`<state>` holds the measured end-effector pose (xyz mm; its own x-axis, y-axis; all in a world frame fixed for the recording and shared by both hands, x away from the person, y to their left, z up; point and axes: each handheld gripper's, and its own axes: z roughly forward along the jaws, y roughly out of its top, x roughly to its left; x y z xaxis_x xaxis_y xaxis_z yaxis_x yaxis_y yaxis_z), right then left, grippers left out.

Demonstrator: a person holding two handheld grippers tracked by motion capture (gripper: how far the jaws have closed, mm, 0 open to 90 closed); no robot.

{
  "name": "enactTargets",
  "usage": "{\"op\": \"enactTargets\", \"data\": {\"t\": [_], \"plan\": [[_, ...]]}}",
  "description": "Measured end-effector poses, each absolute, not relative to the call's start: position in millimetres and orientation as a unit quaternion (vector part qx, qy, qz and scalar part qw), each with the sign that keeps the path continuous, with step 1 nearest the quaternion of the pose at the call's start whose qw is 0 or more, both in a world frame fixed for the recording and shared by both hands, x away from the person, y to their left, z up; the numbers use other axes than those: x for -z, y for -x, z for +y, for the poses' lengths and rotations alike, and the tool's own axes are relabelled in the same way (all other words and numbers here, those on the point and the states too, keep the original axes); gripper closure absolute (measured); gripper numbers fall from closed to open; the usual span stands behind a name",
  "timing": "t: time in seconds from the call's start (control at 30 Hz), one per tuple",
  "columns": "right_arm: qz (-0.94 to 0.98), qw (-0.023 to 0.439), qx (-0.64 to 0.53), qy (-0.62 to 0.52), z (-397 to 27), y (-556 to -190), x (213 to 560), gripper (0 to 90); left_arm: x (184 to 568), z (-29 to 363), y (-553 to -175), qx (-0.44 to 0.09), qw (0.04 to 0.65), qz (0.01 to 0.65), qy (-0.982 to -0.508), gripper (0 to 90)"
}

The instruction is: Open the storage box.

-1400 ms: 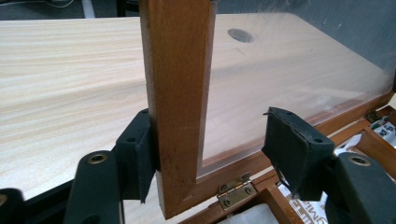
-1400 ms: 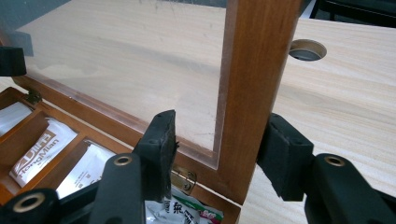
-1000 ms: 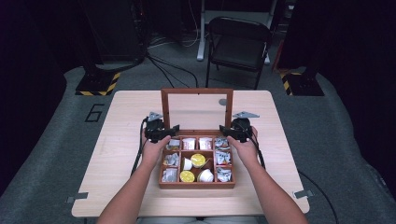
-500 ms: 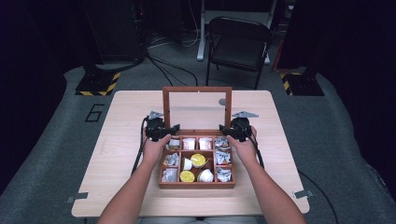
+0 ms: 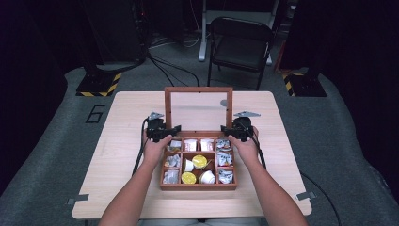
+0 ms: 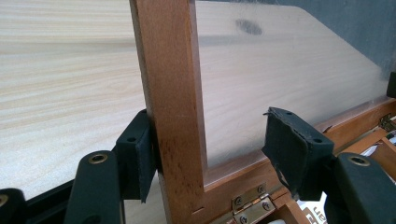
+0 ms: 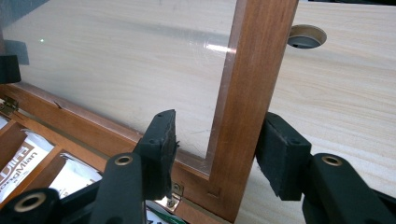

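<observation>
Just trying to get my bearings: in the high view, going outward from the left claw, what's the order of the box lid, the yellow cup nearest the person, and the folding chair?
From the left claw:
1. Lid, right at it, upright.
2. Yellow cup, in the box, toward the person.
3. Chair, beyond the table.

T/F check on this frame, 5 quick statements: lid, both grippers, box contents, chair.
1. The glass-paned wooden lid of the brown compartment box stands open and upright. True.
2. The left gripper straddles a side rail of the lid frame, one pad against the wood, the other off it over the glass. True.
3. The right gripper holds a yellow-topped cup. False: its jaws sit either side of the lid's other side rail, with a gap showing at each pad.
4. The box compartments are empty. False: they hold sachets and small cups, two with yellow tops.
5. A dark folding chair stands beyond the light wooden table. True.
</observation>
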<state>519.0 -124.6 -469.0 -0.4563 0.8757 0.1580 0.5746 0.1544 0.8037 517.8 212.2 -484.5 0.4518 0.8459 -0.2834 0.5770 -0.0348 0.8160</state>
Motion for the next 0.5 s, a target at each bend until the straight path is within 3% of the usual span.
{"op": "enactTargets", "data": {"t": [0.5], "plan": [[0.73, 0.166, -0.431, -0.504, -123.4, -522.0, 471.9, 46.1, 486.9, 208.7, -521.1, -0.131, 0.478, 0.523, -0.693, 33.3]]}}
